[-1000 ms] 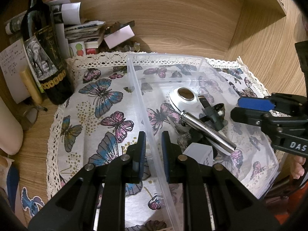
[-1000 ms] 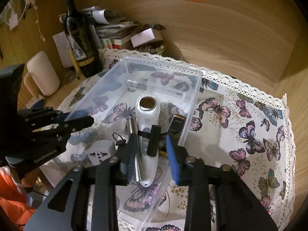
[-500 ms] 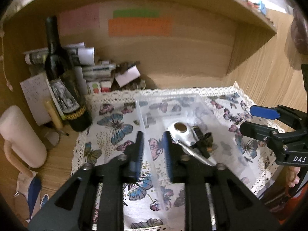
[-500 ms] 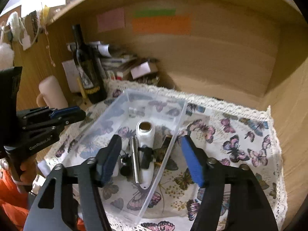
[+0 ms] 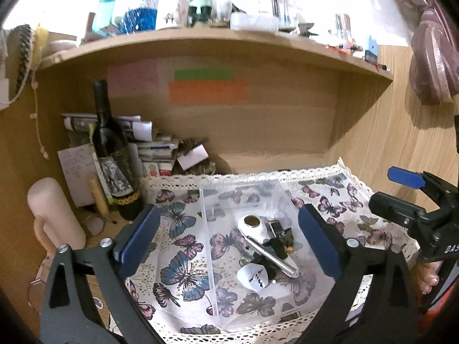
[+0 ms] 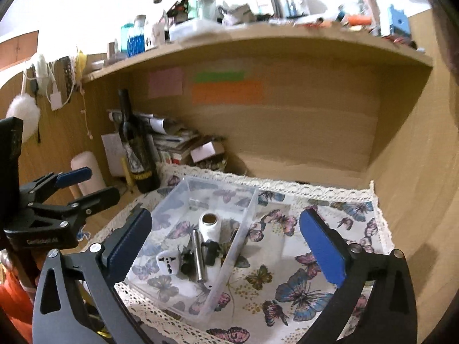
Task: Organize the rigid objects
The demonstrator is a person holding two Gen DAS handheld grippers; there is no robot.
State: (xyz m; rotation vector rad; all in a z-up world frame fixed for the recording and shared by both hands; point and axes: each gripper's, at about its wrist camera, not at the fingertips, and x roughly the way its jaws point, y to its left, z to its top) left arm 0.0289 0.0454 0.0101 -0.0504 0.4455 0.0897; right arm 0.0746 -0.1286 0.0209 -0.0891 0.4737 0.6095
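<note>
A clear plastic bin (image 5: 207,229) (image 6: 249,218) sits on a butterfly-print cloth. Inside lie a white handheld device (image 5: 252,225) (image 6: 209,225), a silver metal rod (image 5: 272,255) (image 6: 198,255), a white travel plug adapter (image 5: 254,278) (image 6: 167,261) and small black items (image 5: 279,243). My left gripper (image 5: 229,240) is open and empty, held back above the bin's near end. My right gripper (image 6: 226,246) is open and empty, also pulled back above the bin. Each gripper shows in the other's view, the right one (image 5: 401,195) and the left one (image 6: 77,186).
A dark wine bottle (image 5: 113,154) (image 6: 134,149) and stacked papers and boxes (image 5: 160,152) stand at the back left. A pale cylinder (image 5: 54,215) stands left. A wooden back wall with sticky notes (image 5: 206,90) and a cluttered shelf (image 5: 215,37) overhang the desk.
Both grippers have pulled back and up from the bin. The left jaws, nearly shut a second ago, have opened wide; the right jaws have opened wider too. The bin's contents lie unmoved.
</note>
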